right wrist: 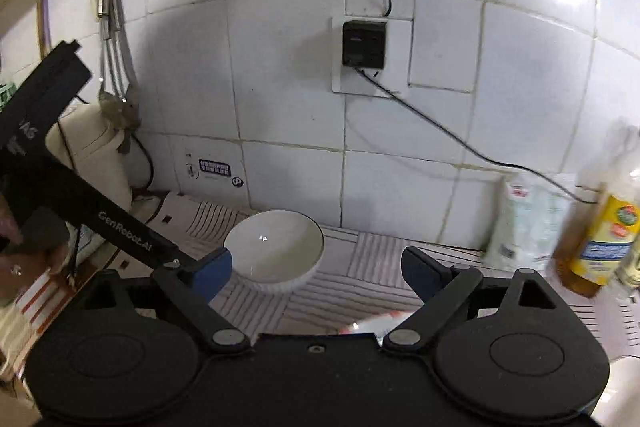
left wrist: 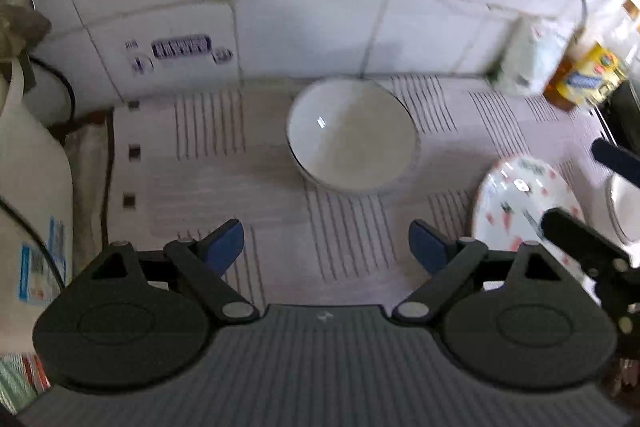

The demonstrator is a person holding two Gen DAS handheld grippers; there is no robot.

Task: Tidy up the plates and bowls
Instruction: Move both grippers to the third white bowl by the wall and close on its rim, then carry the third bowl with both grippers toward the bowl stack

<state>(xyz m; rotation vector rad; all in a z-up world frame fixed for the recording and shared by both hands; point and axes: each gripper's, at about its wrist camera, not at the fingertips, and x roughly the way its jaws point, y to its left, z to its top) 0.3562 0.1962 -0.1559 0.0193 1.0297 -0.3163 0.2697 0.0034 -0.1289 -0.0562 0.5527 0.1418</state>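
At the far left stands a tall cream plastic jug [left wrist: 28, 163] against the white tiled wall [left wrist: 304, 3], beside the table [left wrist: 192, 187] with its pale striped mat. The left tongs [left wrist: 326, 247] hover above that mat, released, blue pads spread wide and nothing between them. Just ahead, near the wall, sits a plain white ceramic bowl [left wrist: 352, 137], upright and alone, touching no other dish. Further right lies a round white plate with red speckled pattern [left wrist: 516, 203], apart from the bowl; the right tongs [right wrist: 316, 267] hang over it, likewise released and empty, the plate's edge [right wrist: 372, 325] barely peeking out below them. Past the plate, at the frame edge, shows the rim of a second white bowl [left wrist: 624, 207], mostly cut off. A white plastic packet [right wrist: 528, 223] and a yellow-labelled oil bottle [right wrist: 604, 235] close the row.

By the look of it little is sorted: bowl, plate and second bowl lie separately, unstacked, so gathering like with like is probably still ahead.
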